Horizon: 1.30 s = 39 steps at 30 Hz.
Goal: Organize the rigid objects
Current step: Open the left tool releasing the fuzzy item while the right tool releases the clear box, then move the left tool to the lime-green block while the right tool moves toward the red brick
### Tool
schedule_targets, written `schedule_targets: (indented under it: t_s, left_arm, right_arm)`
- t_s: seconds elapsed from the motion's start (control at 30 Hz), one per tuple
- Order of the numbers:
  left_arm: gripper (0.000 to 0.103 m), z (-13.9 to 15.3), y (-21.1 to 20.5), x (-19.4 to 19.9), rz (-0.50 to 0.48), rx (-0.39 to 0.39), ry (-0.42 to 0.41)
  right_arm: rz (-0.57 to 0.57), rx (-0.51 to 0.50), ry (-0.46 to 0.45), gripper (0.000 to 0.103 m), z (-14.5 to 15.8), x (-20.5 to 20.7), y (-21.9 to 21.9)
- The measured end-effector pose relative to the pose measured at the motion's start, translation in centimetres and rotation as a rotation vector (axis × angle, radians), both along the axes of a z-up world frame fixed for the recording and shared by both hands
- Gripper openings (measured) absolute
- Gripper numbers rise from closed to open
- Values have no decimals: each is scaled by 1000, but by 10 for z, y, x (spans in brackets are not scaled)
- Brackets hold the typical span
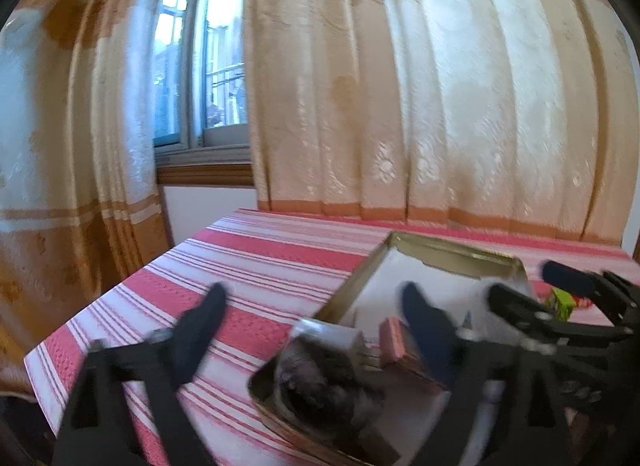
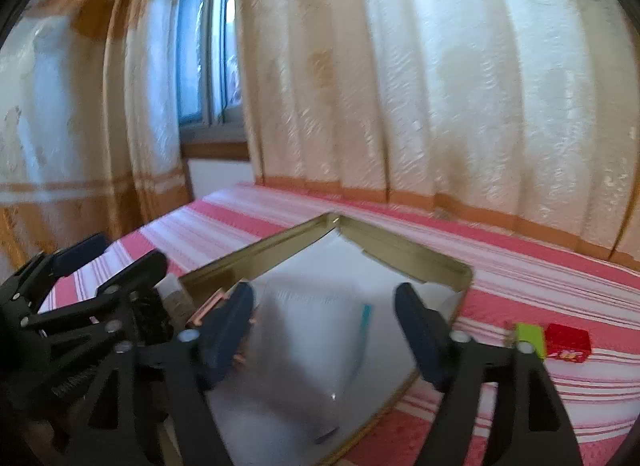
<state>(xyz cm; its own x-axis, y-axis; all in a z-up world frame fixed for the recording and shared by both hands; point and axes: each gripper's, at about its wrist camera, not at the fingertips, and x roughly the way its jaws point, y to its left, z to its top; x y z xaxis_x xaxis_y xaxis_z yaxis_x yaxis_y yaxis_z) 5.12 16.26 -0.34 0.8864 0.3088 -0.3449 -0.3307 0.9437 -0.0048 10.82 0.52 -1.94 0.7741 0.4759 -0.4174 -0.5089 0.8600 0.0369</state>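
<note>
Gold-rimmed tin [image 2: 424, 262] (white inside) — left gripper [image 1: 316, 306] and right gripper [image 2: 324, 302] both agape, empty

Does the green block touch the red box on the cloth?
Cannot tell. In the right wrist view the green block meets the red box without visible gap, but blur hides contact.

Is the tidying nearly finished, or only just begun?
Partway, it seems. Already in the gold tin: a pink box and a dark blurry item. In hand: nothing; the left gripper and right gripper are both open over the tin. Left: a green item and red box on the striped cloth.
</note>
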Motion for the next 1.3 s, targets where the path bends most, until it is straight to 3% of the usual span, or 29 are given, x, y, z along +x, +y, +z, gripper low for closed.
schedule_targets:
  t_s: [0.13,0.4,0.6,0.93,1.2,1.3]
  left_arm:
    - [103,1,-3,-4,-17,5,-10]
    - [103,8,-37,-5,-85,37,-15]
    - [103,21,-97,1,-201,109,-16]
    - [103,11,-206,45,-434,164,140]
    - [101,-13,-253,111,-456,146,290]
    - [90,-29,-263,133,-466,135,350]
  right_arm:
    - [-25,73,18,85,4,-2,-29]
    - [-107,111,2,85,7,-11,-89]
    - [-174,96,-29,85,12,-16,-137]
    - [-384,90,11,85,5,-4,-236]
    - [-444,110,108,85,-9,13,-273]
    - [-448,104,119,85,-10,18,-278]
